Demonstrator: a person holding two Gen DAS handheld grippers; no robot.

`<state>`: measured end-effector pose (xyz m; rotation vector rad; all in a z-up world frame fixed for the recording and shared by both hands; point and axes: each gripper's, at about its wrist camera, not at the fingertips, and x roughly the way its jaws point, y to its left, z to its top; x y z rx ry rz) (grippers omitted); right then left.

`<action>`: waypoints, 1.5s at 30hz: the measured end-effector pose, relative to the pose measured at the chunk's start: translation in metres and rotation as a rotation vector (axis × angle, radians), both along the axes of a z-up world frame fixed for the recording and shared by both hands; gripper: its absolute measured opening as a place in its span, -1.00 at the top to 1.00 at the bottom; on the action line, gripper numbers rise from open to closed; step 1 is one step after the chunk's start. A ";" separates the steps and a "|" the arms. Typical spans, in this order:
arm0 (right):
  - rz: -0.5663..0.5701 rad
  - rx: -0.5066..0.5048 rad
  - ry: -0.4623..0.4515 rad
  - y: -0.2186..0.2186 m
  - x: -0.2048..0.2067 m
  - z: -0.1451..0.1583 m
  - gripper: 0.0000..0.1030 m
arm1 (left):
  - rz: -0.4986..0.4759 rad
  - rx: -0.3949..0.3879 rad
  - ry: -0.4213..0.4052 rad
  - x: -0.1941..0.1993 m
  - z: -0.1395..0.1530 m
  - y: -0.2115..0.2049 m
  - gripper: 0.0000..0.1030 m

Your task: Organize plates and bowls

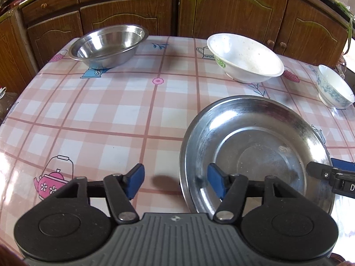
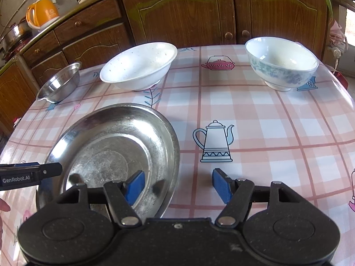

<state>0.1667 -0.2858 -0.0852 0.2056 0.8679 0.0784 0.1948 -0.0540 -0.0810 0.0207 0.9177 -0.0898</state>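
Brown wooden cabinets back a worktop [image 1: 111, 110] under pink checked oilcloth. Spread apart along its far side stand a small stainless-steel bowl [image 1: 108, 45], a wide white bowl [image 1: 245, 58] and a blue-patterned porcelain bowl [image 2: 281, 63], none yet stacked. Nearest lies a broad, shallow steel plate [image 1: 255, 153]. Left claw [image 1: 176, 182] and right claw [image 2: 177, 185], both spread wide and empty, straddle its opposite rims, each with one finger above the plate, seemingly placed to lift it.

A home kitchen: wooden cabinets [image 1: 221, 11], orange kettle [image 2: 42, 14], teapot-print tablecloth [image 1: 111, 110].
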 end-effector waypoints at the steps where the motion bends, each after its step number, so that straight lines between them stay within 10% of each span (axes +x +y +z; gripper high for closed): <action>1: -0.001 0.002 -0.003 0.000 0.001 0.000 -0.56 | -0.004 0.001 0.001 0.001 -0.001 0.000 -0.19; 5: 0.010 0.023 -0.017 0.002 0.003 0.000 -0.56 | -0.035 -0.013 0.004 0.004 -0.003 -0.004 0.16; 8: 0.022 0.051 -0.024 0.005 0.004 0.000 0.19 | -0.063 -0.026 -0.004 0.004 -0.003 -0.008 0.42; 15: -0.018 0.043 -0.043 0.005 -0.001 0.005 0.40 | -0.070 -0.046 -0.031 0.001 0.006 -0.005 0.60; 45: -0.045 -0.007 -0.289 0.014 -0.069 0.128 0.40 | -0.076 -0.071 -0.262 -0.058 0.113 -0.004 0.61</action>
